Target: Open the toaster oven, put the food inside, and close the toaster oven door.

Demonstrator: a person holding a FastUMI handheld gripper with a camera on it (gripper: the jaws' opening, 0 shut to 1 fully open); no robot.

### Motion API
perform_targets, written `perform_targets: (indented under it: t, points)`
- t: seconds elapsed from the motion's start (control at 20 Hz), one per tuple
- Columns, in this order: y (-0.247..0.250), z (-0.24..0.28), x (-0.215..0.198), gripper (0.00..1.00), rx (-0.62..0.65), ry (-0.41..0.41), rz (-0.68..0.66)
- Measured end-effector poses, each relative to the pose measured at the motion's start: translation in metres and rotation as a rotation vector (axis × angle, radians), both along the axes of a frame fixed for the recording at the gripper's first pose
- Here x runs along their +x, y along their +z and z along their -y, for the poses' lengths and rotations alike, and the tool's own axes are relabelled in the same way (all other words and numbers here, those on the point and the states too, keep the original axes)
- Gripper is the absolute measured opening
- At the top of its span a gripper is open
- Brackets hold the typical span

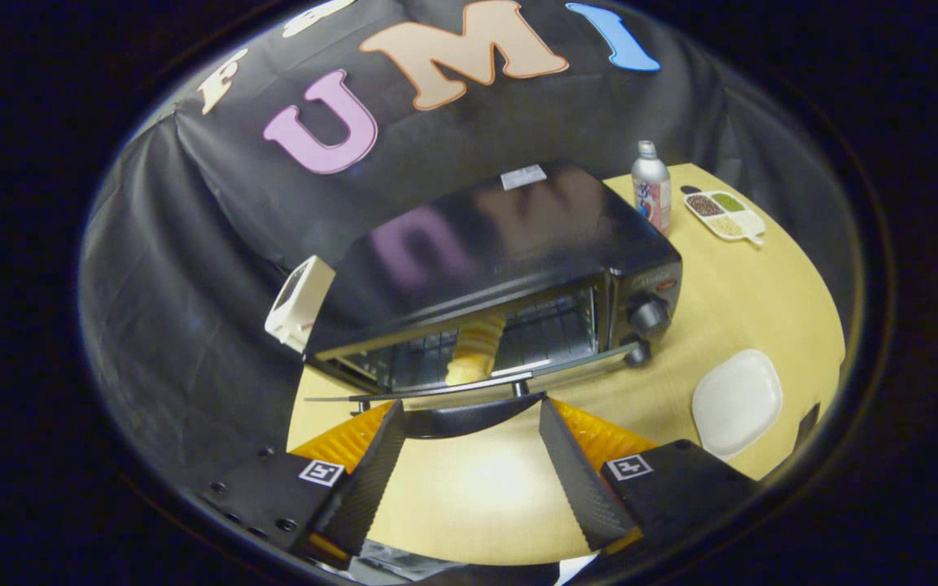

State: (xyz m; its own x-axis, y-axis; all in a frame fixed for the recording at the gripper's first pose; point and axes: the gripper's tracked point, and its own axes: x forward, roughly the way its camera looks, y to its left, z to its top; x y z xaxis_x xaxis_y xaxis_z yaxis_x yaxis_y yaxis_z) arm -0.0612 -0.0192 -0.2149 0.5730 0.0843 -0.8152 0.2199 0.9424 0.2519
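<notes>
A black toaster oven [510, 244] stands on the wooden table [754, 301], tilted in my view. Its glass door [567, 368] hangs down, nearly flat. A pale yellow piece of food [477, 346] lies on the wire rack inside. The door's dark curved handle [469, 422] lies between my fingertips. My gripper [471, 407] is open, its fingers flanking the handle's two ends; I cannot tell whether they touch it.
A silver bottle [650, 189] and a divided white dish of seasonings [724, 214] stand behind the oven on the right. An empty white plate [736, 400] lies right of the fingers. A small white device [300, 303] leans at the oven's left side.
</notes>
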Motion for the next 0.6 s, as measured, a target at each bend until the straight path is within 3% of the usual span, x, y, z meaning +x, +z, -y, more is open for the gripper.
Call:
perform_targets:
  t: [0.25,0.6]
  points:
    - [0.007,0.008,0.029,0.98,-0.066,0.02,0.055]
    - [0.029,0.031,0.025,0.96,-0.097,0.006,0.12]
